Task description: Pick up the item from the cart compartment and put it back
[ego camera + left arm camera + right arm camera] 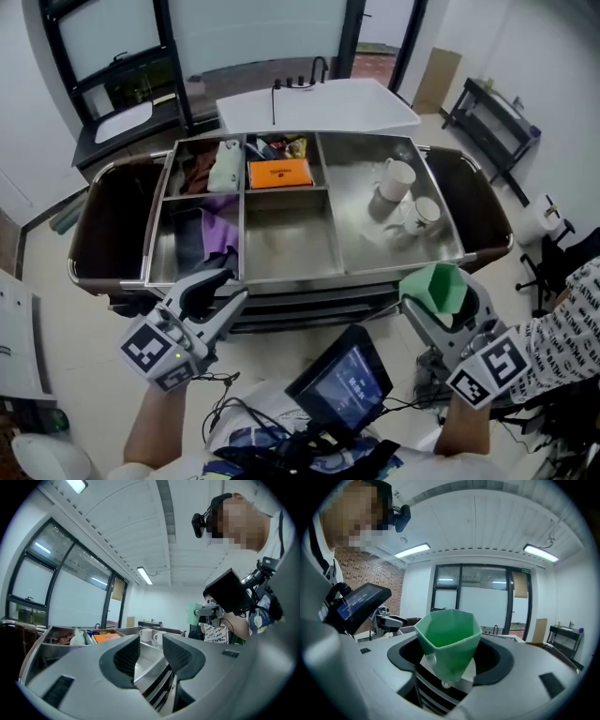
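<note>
A green plastic cup is held in my right gripper, which is shut on it just in front of the cart's front right corner. In the right gripper view the cup stands mouth up, wedged between the jaws of the right gripper. My left gripper hovers at the cart's front left edge, open, with nothing in it. In the left gripper view only the steel tray shows through the gap of the left gripper. The steel cart has several compartments.
Two white mugs stand in the right compartment. An orange box, a white pouch and purple cloth fill the left ones. A tablet hangs at the person's chest. A white table stands behind the cart.
</note>
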`<state>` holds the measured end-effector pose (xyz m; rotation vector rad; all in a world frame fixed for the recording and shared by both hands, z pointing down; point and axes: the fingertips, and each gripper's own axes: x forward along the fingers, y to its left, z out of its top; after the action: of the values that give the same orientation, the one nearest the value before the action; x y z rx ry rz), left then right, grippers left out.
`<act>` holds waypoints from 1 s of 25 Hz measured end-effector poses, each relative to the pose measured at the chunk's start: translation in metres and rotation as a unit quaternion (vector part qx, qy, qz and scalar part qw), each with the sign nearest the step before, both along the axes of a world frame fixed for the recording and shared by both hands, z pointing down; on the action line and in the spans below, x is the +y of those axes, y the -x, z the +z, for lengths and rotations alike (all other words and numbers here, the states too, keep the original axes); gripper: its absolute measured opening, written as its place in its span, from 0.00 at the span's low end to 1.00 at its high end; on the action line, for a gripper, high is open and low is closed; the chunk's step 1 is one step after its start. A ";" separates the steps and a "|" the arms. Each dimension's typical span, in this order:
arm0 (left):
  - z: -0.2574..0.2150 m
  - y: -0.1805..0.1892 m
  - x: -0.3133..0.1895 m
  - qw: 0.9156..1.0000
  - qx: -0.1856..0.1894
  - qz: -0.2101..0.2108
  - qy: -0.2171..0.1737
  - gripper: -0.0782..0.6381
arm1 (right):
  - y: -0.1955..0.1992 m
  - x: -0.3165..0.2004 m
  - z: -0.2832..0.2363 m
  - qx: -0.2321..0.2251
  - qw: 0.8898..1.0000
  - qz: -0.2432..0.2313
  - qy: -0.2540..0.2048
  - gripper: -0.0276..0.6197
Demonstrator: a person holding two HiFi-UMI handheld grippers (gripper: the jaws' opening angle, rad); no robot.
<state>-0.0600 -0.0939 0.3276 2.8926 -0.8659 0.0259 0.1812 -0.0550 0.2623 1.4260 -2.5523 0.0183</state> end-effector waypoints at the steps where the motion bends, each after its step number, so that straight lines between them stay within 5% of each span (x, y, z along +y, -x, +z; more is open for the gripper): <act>1: -0.001 0.001 0.000 1.000 0.000 0.000 -0.001 0.28 | 0.000 0.008 0.000 -0.002 1.000 0.005 0.003 0.50; 13: -0.004 0.002 -0.002 1.000 -0.002 -0.005 -0.008 0.28 | -0.011 0.034 0.021 -0.003 0.999 0.036 0.030 0.50; 21: -0.005 0.003 -0.004 1.000 0.007 -0.006 -0.016 0.28 | 0.000 0.017 0.028 -0.009 0.999 0.015 0.027 0.50; 25: 0.002 0.010 -0.005 1.000 0.003 -0.009 -0.011 0.28 | 0.033 -0.013 0.030 -0.022 0.999 -0.032 0.026 0.50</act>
<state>-0.0702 -0.0984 0.3299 2.9033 -0.8968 0.0076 0.1479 -0.0681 0.2928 1.3399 -2.6112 0.1050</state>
